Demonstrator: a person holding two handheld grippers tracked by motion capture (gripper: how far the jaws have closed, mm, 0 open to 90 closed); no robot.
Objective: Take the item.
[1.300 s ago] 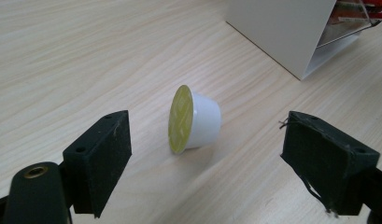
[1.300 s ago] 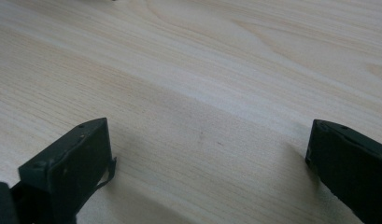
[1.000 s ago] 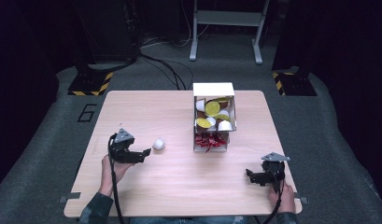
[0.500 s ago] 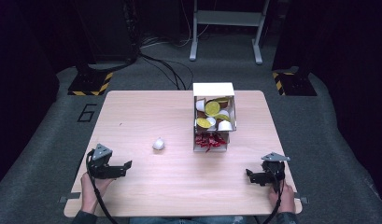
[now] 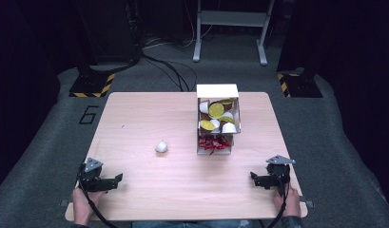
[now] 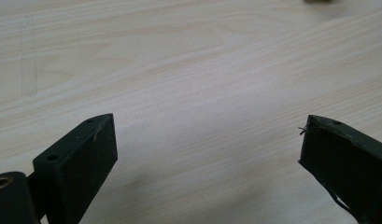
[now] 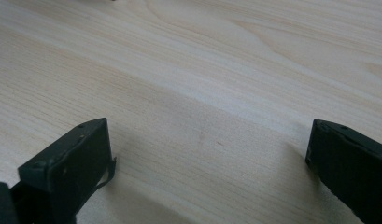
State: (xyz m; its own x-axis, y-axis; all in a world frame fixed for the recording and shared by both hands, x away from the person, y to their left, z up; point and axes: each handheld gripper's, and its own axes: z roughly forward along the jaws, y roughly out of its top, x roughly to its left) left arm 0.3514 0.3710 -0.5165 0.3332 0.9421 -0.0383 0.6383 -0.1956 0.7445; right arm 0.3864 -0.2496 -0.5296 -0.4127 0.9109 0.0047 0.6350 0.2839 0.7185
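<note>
Two grippers are resting low at the near edge of the wooden table (image 5: 149, 114) in the high view, one at each corner. The left gripper (image 5: 117, 178) is sitting at the near left, held by the person's left hand (image 5: 81, 210), its jaws pointing toward the middle of the table and standing apart with nothing between them; they have just been opening. The small white object (image 5: 161, 147) is lying on the bare wood well apart from that gripper, farther out and just left of the white box (image 5: 217, 90). The box is standing at the far middle of the table, holding yellow and white pieces in its upper compartment and red pieces in the lower one. The right gripper (image 5: 254, 178) is sitting at the near right in the person's right hand (image 5: 288, 205), jaws also spread and empty.

In the left gripper view, the two black jaws are rising from the bottom corners, wide apart, with plain wood grain showing between them.

In the right gripper view, the jaws are likewise standing wide apart over bare table, gripping nothing
</note>
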